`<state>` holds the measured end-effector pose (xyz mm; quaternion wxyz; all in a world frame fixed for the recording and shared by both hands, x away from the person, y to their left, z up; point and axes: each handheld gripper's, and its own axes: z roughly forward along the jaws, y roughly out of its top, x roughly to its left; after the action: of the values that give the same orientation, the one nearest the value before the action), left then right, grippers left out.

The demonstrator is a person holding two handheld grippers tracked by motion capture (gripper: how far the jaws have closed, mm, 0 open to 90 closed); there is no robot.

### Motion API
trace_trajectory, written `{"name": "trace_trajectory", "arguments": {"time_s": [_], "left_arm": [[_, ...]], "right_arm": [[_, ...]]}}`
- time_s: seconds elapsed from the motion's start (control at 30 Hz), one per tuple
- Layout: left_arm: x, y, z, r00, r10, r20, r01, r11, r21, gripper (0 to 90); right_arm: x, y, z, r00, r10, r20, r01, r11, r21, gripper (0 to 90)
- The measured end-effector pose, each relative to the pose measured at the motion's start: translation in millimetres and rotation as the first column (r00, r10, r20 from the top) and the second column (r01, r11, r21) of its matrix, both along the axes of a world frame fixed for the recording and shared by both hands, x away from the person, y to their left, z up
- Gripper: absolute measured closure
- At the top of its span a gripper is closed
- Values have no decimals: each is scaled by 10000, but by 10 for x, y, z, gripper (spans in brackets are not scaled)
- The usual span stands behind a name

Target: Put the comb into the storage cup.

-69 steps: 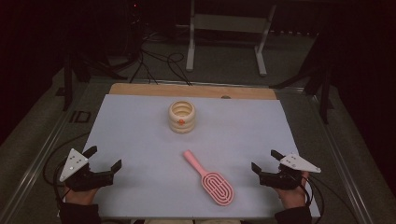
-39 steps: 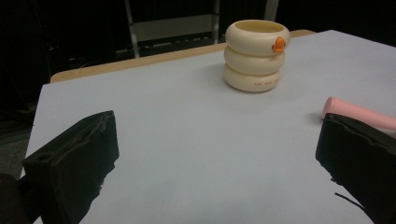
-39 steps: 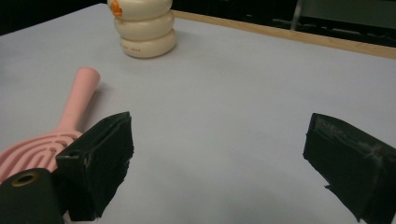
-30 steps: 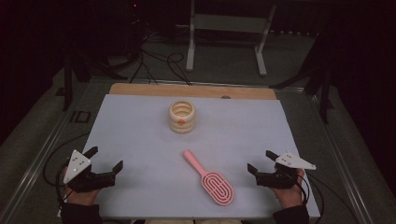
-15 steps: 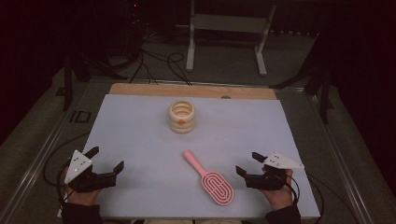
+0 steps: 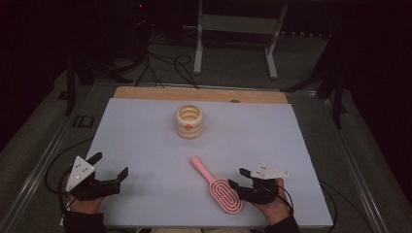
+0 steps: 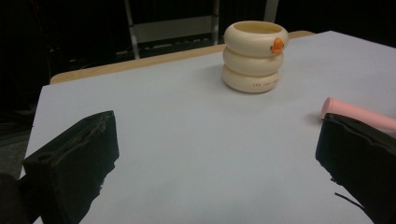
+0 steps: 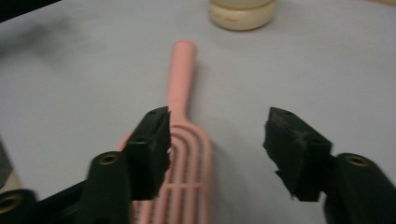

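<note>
Two things lie on the white table top (image 6: 145,131): one pink hairbrush (image 6: 217,191) and one cream ringed cup (image 6: 189,122) with a small orange mark on its side. There are two grippers, one in each hand.

The cup stands upright toward the far edge, about midway between the left and right edges. The hairbrush lies flat near the near edge, right of the middle, its handle pointing toward the cup and its slotted oval head toward the near edge.

The right gripper (image 6: 239,178) sits by the near right corner, just beside the brush head. Its jaws stand wide apart; in the right gripper view one jaw overlaps the brush head's edge while the other is over bare table, and I cannot tell whether it touches the brush.

The left gripper (image 6: 109,165) rests by the near left corner, well apart from the brush, jaws wide and holding nothing.
</note>
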<state>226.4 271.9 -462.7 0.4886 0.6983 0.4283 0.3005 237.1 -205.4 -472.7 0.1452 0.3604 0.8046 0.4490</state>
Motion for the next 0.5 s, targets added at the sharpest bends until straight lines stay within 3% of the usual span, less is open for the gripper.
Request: {"name": "trace_trajectory", "arguments": {"time_s": [0.1,0.17,0.2,0.3,0.4,0.43,0.5], "left_arm": [[0,-1,-2,10000,7,-1,-7,10000,21,3],[3,-5,-7,10000,-17,-27,17,10000,58,3],[5,-9,-10,10000,-31,-22,31,10000,70,3],[8,-17,-13,10000,-38,-43,38,9999,117,3],[10,-23,-20,10000,-50,-69,51,9999,136,3],[9,-24,-20,10000,-55,-68,56,9999,130,3],[9,-27,-18,10000,-56,-60,57,9999,128,4]], "right_arm": [[-44,93,-12,9986,519,23,-519,9986,-60,532],[-63,119,-12,9983,576,109,-575,9983,-122,567],[-103,180,-15,9953,907,340,-899,9957,-240,706],[-164,274,-21,9906,1284,471,-1258,9906,-537,896],[-195,329,-32,9851,1661,453,-1628,9842,-691,900],[-239,400,-49,9771,2096,360,-2058,9746,-883,900],[-277,459,-60,9691,2458,191,-2431,9655,-934,900]]}}
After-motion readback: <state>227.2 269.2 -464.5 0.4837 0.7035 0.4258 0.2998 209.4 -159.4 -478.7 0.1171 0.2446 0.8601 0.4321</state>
